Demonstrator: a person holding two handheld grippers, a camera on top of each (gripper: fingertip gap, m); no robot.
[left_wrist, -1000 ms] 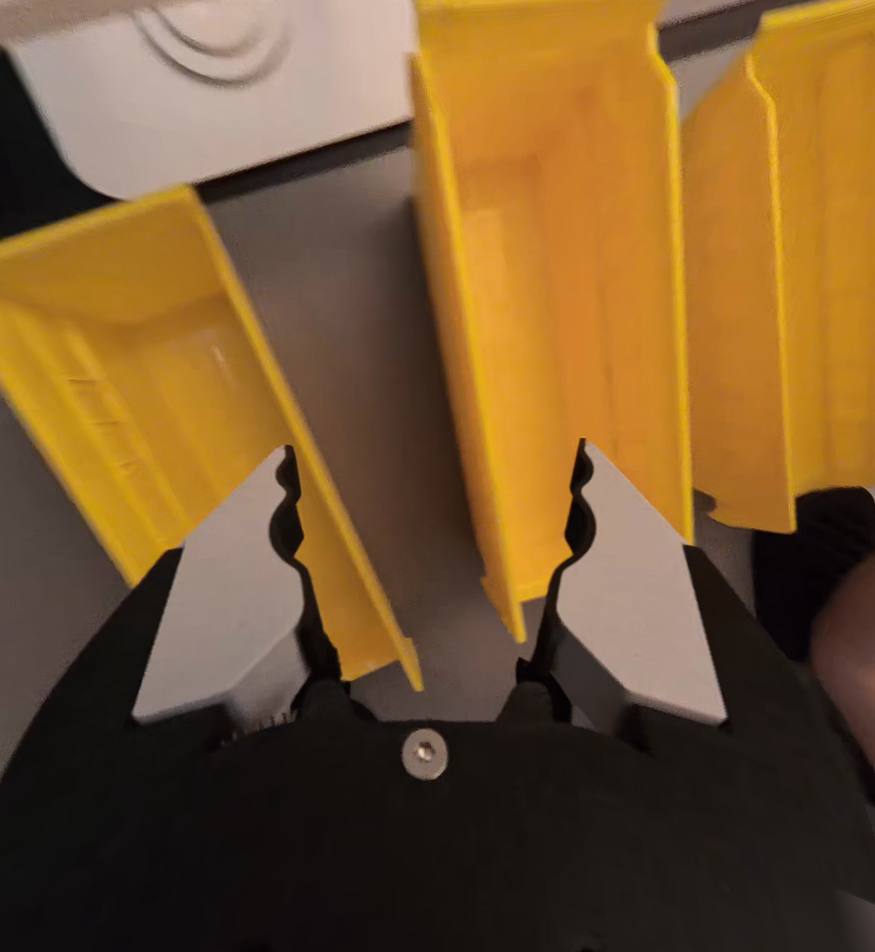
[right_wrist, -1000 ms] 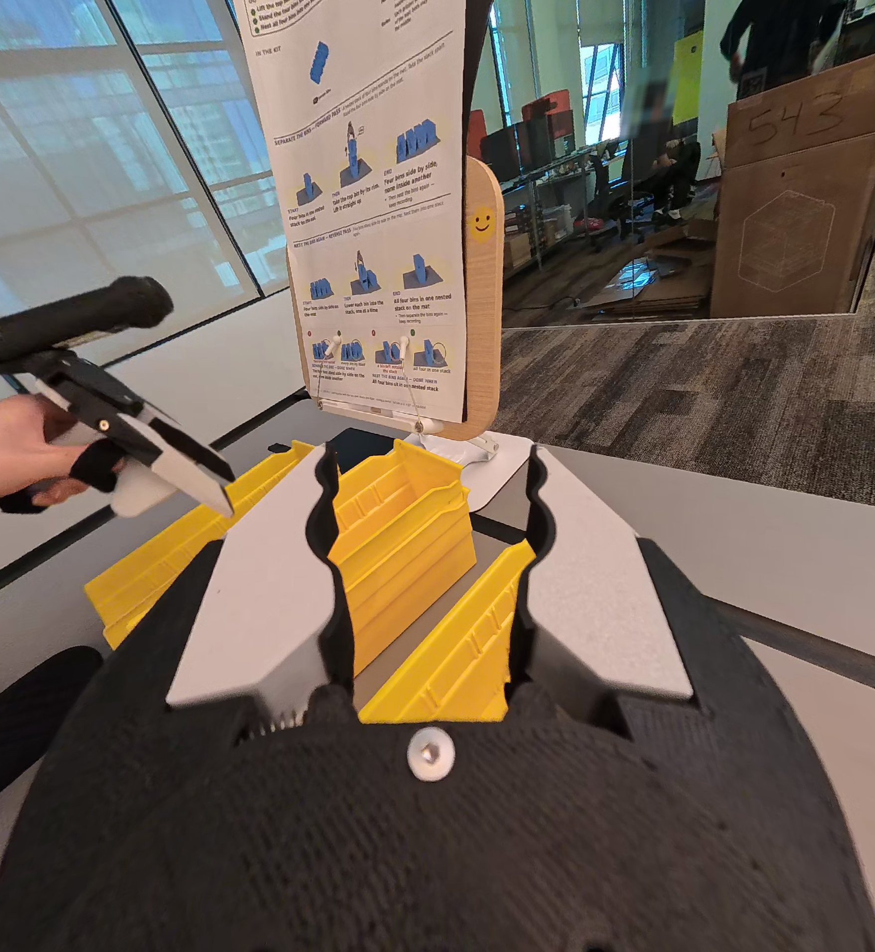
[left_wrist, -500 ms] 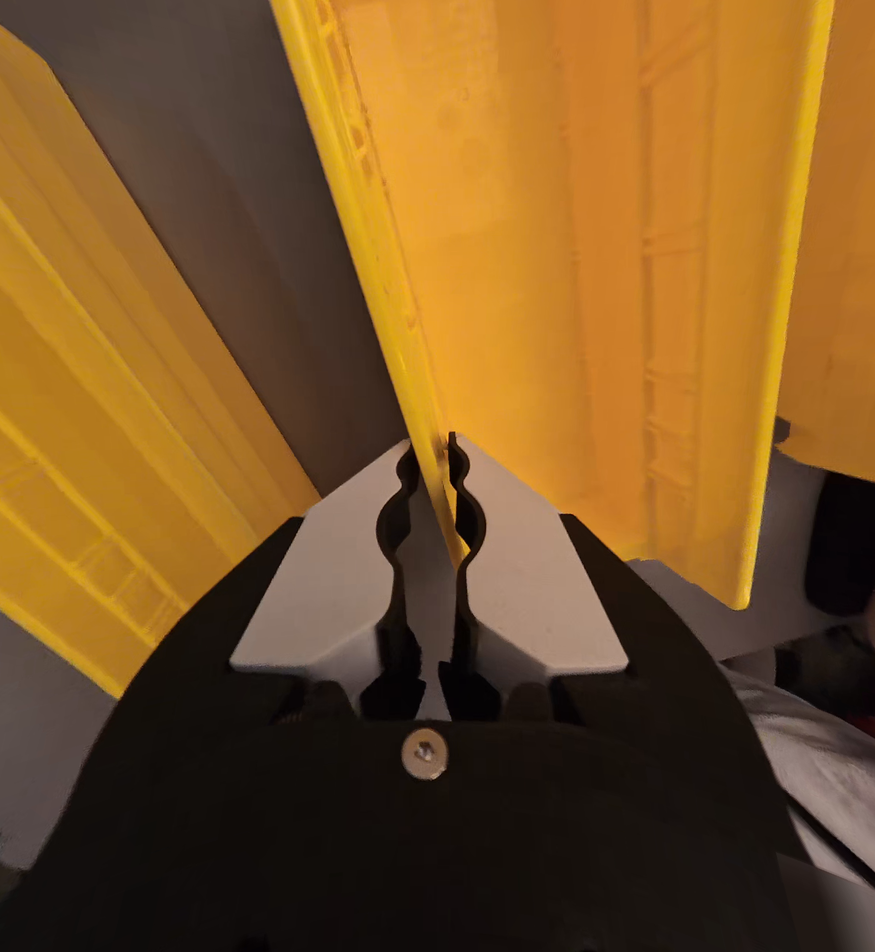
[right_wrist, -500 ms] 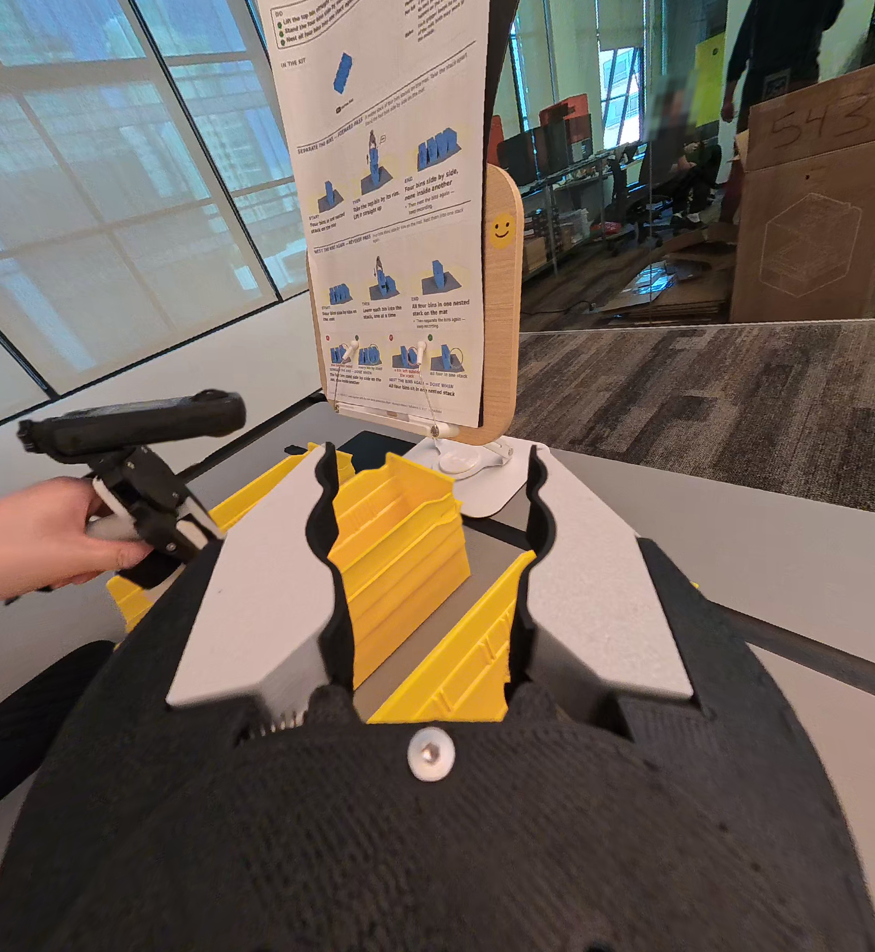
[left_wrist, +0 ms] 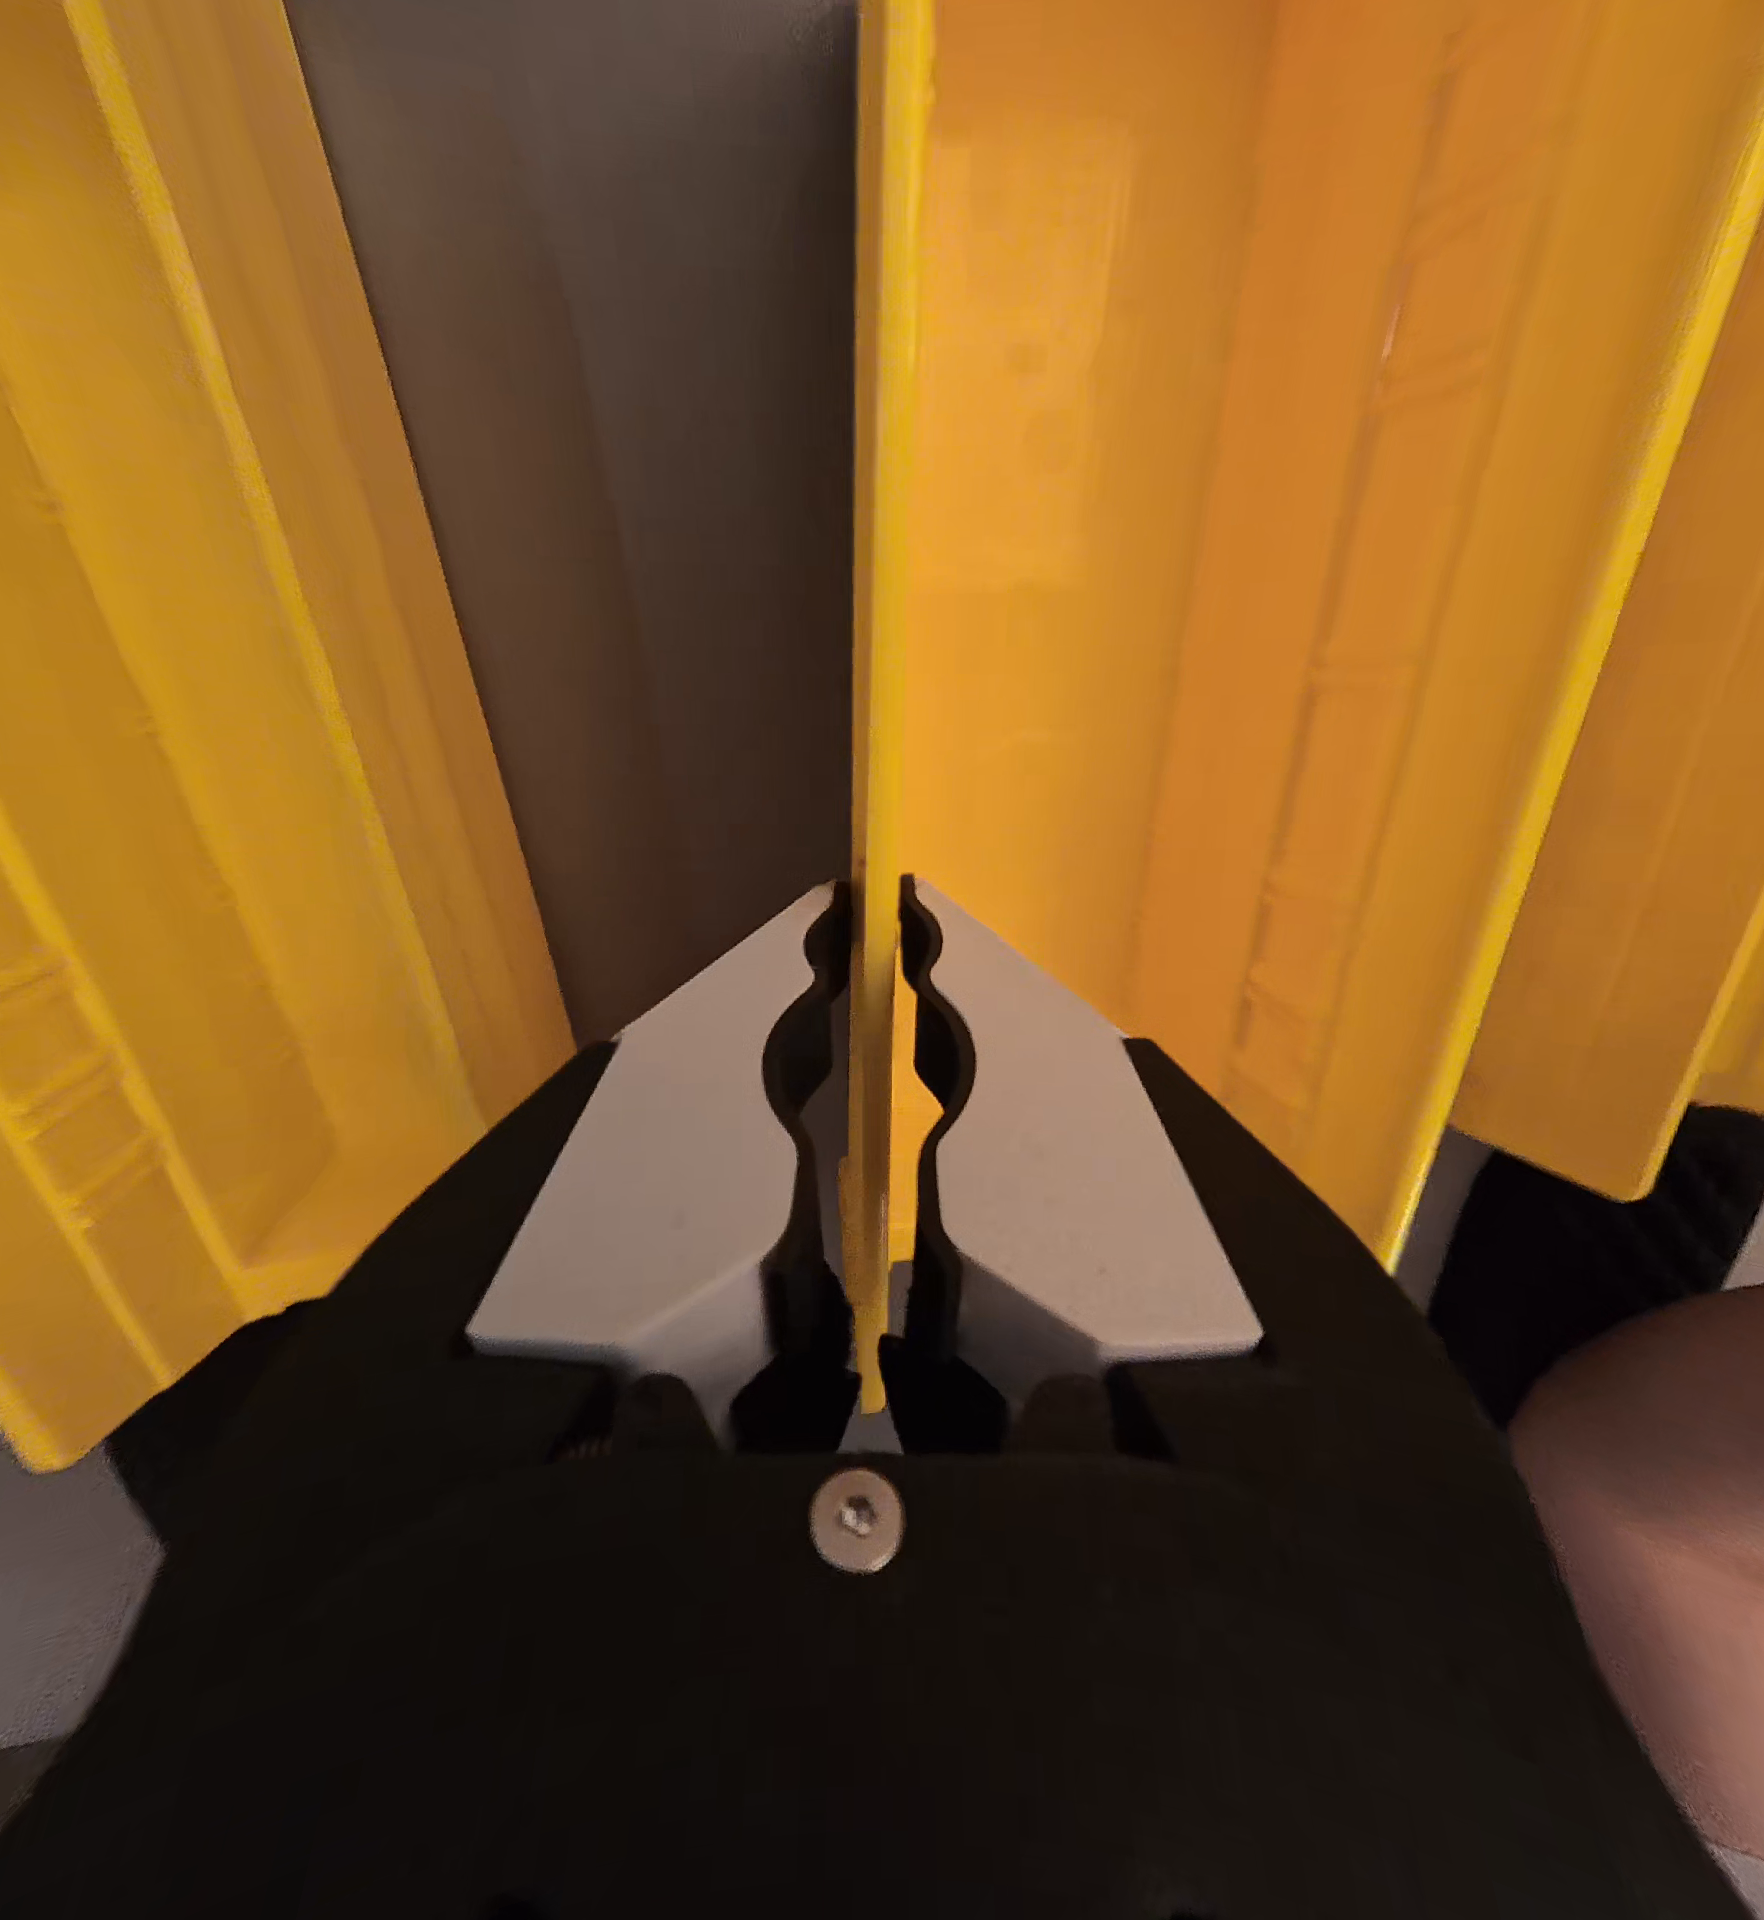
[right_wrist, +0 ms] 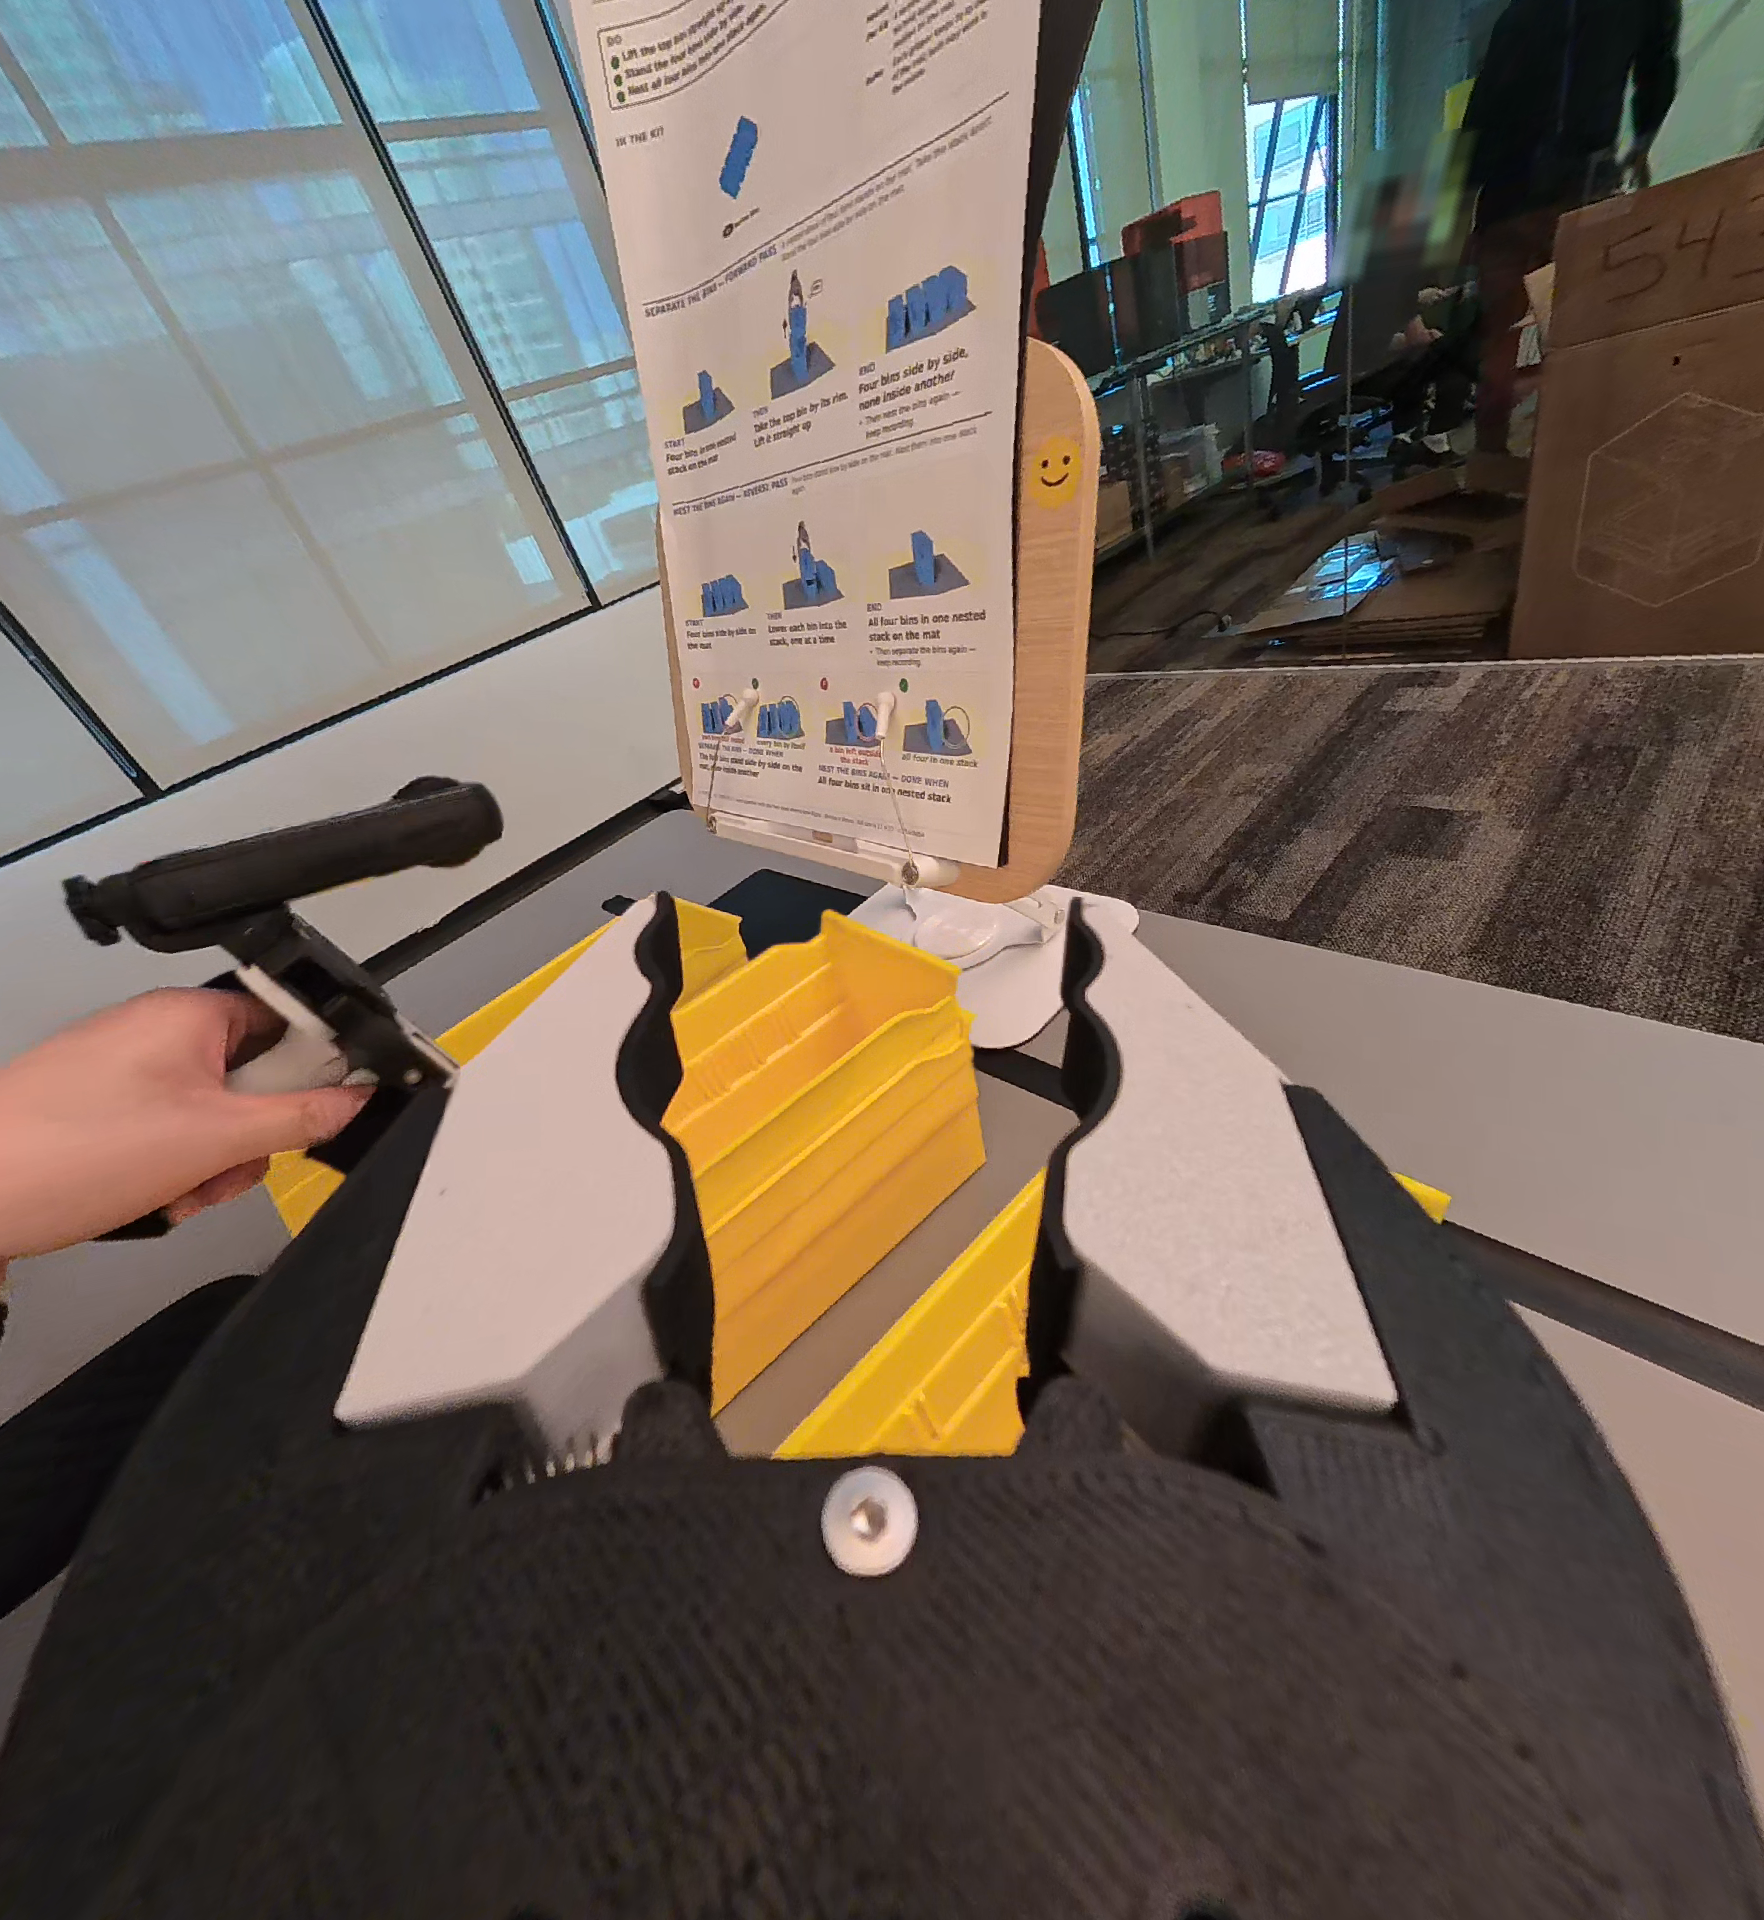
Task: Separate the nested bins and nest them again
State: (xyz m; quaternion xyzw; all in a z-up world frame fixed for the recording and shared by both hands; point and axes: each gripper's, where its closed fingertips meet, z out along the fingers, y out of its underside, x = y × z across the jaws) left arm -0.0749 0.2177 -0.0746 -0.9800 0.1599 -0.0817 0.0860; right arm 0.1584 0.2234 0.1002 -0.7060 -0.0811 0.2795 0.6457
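Left tool closed from wide onto yellow bin side wall, bin's length running straight ahead.

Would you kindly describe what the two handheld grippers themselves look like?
Both the left gripper and right gripper have textured black bodies, one silver screw, and wedge-shaped pale grey fingers lined with wavy black pads. The left's black handle shows too.

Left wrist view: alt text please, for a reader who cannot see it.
The left gripper is closed on the thin upright side wall of a yellow bin. Another yellow bin lies to its left on the grey table.
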